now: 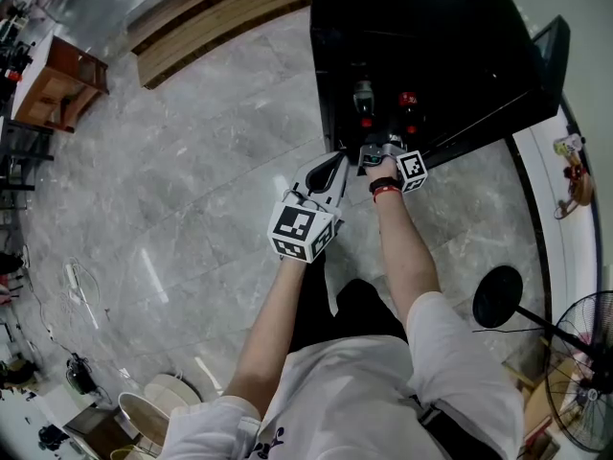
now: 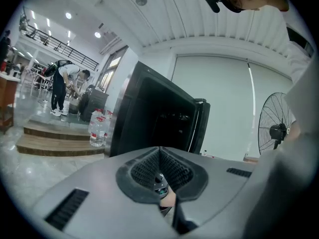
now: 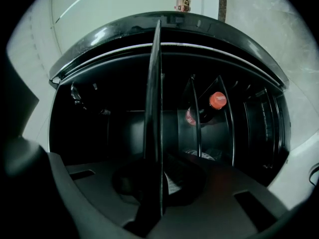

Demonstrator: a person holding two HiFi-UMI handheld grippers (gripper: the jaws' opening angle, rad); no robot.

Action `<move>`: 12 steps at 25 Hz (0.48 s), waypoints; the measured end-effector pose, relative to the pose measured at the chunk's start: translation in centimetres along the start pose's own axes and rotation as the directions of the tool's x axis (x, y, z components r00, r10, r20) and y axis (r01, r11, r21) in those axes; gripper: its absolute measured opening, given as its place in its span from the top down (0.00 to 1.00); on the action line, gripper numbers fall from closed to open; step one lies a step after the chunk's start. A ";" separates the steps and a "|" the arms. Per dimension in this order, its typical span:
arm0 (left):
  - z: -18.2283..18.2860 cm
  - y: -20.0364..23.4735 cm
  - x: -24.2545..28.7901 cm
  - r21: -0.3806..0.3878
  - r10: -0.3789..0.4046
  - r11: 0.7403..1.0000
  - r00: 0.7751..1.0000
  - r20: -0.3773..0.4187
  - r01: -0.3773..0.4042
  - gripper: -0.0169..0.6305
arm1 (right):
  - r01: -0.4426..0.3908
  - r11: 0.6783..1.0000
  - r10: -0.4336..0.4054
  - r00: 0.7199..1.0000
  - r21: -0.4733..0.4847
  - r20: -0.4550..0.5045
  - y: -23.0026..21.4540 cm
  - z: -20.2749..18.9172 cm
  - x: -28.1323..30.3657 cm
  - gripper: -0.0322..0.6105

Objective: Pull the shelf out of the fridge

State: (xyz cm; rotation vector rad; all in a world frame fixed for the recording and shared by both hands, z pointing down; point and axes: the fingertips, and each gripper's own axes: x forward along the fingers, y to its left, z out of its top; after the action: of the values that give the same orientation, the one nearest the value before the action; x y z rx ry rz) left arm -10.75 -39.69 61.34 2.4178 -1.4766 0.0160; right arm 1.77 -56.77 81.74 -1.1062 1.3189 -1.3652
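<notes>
The black fridge stands open in front of me. In the right gripper view a thin dark shelf runs edge-on from the fridge's inside straight into my right gripper, whose jaws are shut on its front edge. From the head view that right gripper sits at the fridge's opening. My left gripper hangs just left of it, outside the fridge, shut with nothing held; its pads meet. A red-capped bottle lies on a wire rack inside.
The fridge door stands open to the right. A floor fan and a round black stand base are at my right. A wooden step, water bottles and a person are far off.
</notes>
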 end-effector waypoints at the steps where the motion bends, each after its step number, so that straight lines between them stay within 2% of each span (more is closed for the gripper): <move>1: 0.2 -0.2 0.0 0.000 -0.004 1.000 1.000 0.001 0.004 0.95 | 0.001 1.000 -0.001 1.000 0.000 0.000 0.0 0.0 -0.2 0.90; 12: 0.3 -1.3 -0.9 0.009 -0.017 1.000 1.000 -0.010 0.017 0.95 | 0.008 1.000 -0.008 1.000 -0.019 -0.008 0.1 0.0 -3.1 0.89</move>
State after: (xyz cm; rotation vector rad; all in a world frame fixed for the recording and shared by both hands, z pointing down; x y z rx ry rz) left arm -10.13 -38.48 60.55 2.4336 -1.4539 0.0309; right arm 2.38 -53.76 81.60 -1.1213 1.3367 -1.3669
